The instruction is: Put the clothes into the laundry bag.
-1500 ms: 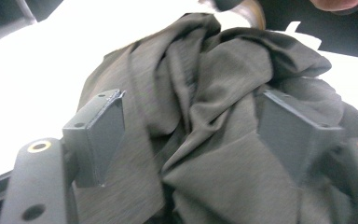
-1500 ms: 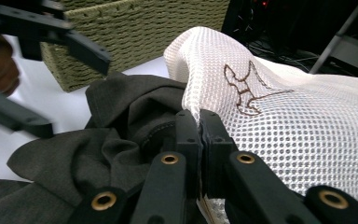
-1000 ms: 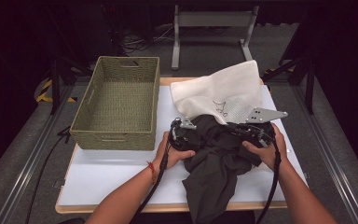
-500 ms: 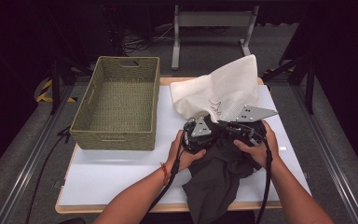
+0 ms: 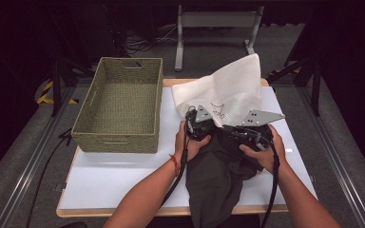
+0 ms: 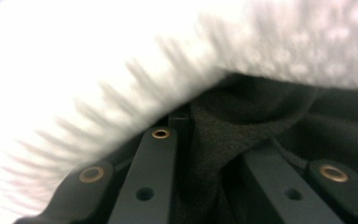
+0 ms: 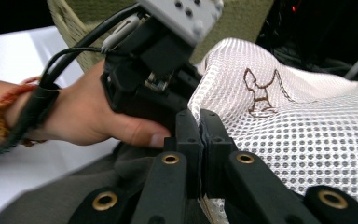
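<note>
here, the dark grey crumpled cloth garment (image 5: 221, 171) lies bunched on the right half of the white surface (image 5: 123, 175), its lower part spilling over the near edge toward the person. its upper edge is gathered up between the 2 grippers, just under the white mesh fabric bag (image 5: 228, 92) with a small brown animal outline printed on it. the bag rises behind the garment, touching it, one corner pointing up toward the far side.

the left gripper (image 5: 200, 127) has just been closing its jaws, and in the left gripper view a fold of the dark garment (image 6: 214, 140) sits pinched between them, with the white mesh (image 6: 121, 60) blurred right above. the right gripper (image 5: 252, 133) is clenched too: in the right gripper view its jaws stand pressed together at the edge of the mesh bag (image 7: 298, 126), with the dark garment (image 7: 65, 196) below them; whether they pinch mesh, dark cloth or both i cannot tell. that view also shows the left hand (image 7: 88, 112) wrapped around its gripper, a red and orange braided band (image 7: 2, 109) on the wrist.

both hands sit close together, near the middle right of the surface. well to the left stands the olive green woven rectangular basket (image 5: 119, 137), apart from the clothes.
</note>
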The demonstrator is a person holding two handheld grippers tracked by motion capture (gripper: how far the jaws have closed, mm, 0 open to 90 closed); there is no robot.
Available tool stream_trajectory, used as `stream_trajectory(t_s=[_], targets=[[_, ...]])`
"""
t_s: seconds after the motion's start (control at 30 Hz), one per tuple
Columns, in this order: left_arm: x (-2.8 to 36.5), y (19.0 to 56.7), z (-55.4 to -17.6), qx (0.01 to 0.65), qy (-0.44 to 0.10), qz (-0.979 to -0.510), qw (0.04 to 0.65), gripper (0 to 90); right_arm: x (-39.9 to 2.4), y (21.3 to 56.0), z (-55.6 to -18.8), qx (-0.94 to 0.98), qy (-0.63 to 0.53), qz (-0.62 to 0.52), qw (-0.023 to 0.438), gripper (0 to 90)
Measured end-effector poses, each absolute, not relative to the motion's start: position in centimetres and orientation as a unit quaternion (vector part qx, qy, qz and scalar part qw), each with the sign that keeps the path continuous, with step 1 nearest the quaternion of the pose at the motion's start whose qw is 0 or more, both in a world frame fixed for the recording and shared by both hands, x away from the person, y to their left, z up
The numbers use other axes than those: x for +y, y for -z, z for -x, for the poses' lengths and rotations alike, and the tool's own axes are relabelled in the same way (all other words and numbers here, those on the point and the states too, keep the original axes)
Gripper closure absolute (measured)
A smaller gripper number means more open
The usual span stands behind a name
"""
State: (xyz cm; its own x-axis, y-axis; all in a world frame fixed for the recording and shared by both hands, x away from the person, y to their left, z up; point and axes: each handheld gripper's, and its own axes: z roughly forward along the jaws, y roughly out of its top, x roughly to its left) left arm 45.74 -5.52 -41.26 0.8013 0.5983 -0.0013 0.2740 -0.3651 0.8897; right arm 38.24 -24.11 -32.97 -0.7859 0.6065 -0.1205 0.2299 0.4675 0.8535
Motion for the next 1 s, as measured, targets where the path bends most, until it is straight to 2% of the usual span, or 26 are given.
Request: stream_trajectory(t_s=[0.03, 0.13, 0.17, 0.2, 0.23, 0.27, 0.3, 0.33, 0.37, 0.5, 0.53, 0.6, 0.67, 0.77, 0.83, 0.87, 0.9, 0.93, 0.97, 1.0], targets=[[-5.4, 41.4, -45.7, 0.272, -0.162, -0.808, 0.497, 82.8, -24.2, 33.3, -38.4, 0.833, -0.445, -0.252, 0.21, 88.6], [-4.8, 41.2, -45.5, 0.279, -0.146, -0.803, 0.505, 63.7, -24.3, 33.7, -38.5, 0.835, -0.437, -0.255, 0.216, 88.6], [-4.2, 40.9, -45.2, 0.268, -0.134, -0.801, 0.517, 63.7, -24.4, 33.7, -38.5, 0.833, -0.44, -0.256, 0.217, 88.6], [-3.7, 40.5, -44.8, 0.258, -0.121, -0.8, 0.527, 50.7, -24.7, 33.6, -38.5, 0.829, -0.445, -0.259, 0.218, 88.6], [-3.0, 39.9, -44.1, 0.248, -0.134, -0.8, 0.53, 40.5, -25.0, 33.4, -38.5, 0.825, -0.449, -0.262, 0.223, 88.6], [-2.5, 39.3, -43.5, 0.242, -0.143, -0.8, 0.53, 35.0, -25.3, 33.1, -38.5, 0.821, -0.454, -0.264, 0.222, 88.6], [-2.1, 38.8, -42.8, 0.226, -0.12, -0.798, 0.545, 31.6, -25.5, 33.0, -38.5, 0.819, -0.457, -0.267, 0.223, 88.6], [-1.6, 38.2, -41.7, 0.198, -0.12, -0.803, 0.549, 26.9, -25.7, 32.8, -38.5, 0.816, -0.457, -0.27, 0.227, 88.6], [-1.5, 37.9, -40.6, 0.178, -0.132, -0.81, 0.543, 24.6, -25.8, 32.6, -38.5, 0.815, -0.458, -0.27, 0.228, 88.6], [-1.6, 38.2, -36.8, 0.103, -0.106, -0.845, 0.514, 12.8, -25.9, 32.3, -38.5, 0.816, -0.457, -0.27, 0.23, 88.6], [-2.2, 38.8, -36.0, 0.087, -0.084, -0.861, 0.493, 12.3, -25.9, 32.3, -38.5, 0.815, -0.458, -0.272, 0.228, 88.6], [-3.0, 39.8, -34.9, 0.066, -0.092, -0.888, 0.447, 6.0, -26.0, 32.3, -38.6, 0.815, -0.46, -0.274, 0.223, 88.6], [-3.6, 41.5, -34.5, 0.052, -0.119, -0.904, 0.408, 5.6, -26.0, 32.3, -38.7, 0.815, -0.462, -0.276, 0.217, 88.6], [-4.7, 44.2, -35.5, 0.074, -0.144, -0.923, 0.349, 5.6, -26.1, 32.3, -38.6, 0.815, -0.464, -0.276, 0.212, 88.6], [-4.6, 44.9, -36.2, 0.088, -0.122, -0.917, 0.37, 10.4, -26.1, 32.2, -38.5, 0.815, -0.465, -0.275, 0.21, 88.6], [-4.6, 44.7, -36.5, 0.085, -0.125, -0.916, 0.371, 17.0, -26.1, 32.2, -38.5, 0.815, -0.466, -0.275, 0.209, 88.6], [-4.6, 44.6, -36.7, 0.084, -0.127, -0.917, 0.368, 32.8, -26.0, 32.2, -38.3, 0.815, -0.466, -0.273, 0.21, 88.6], [-4.6, 44.6, -36.7, 0.084, -0.127, -0.917, 0.368, 42.9, -26.0, 32.2, -38.3, 0.815, -0.466, -0.273, 0.21, 88.6], [-4.7, 44.4, -36.8, 0.087, -0.122, -0.919, 0.364, 42.9, -26.0, 32.1, -38.3, 0.816, -0.465, -0.272, 0.209, 88.6], [-4.8, 44.3, -37.0, 0.089, -0.132, -0.92, 0.358, 54.2, -26.0, 32.1, -38.2, 0.817, -0.466, -0.271, 0.207, 88.6]])
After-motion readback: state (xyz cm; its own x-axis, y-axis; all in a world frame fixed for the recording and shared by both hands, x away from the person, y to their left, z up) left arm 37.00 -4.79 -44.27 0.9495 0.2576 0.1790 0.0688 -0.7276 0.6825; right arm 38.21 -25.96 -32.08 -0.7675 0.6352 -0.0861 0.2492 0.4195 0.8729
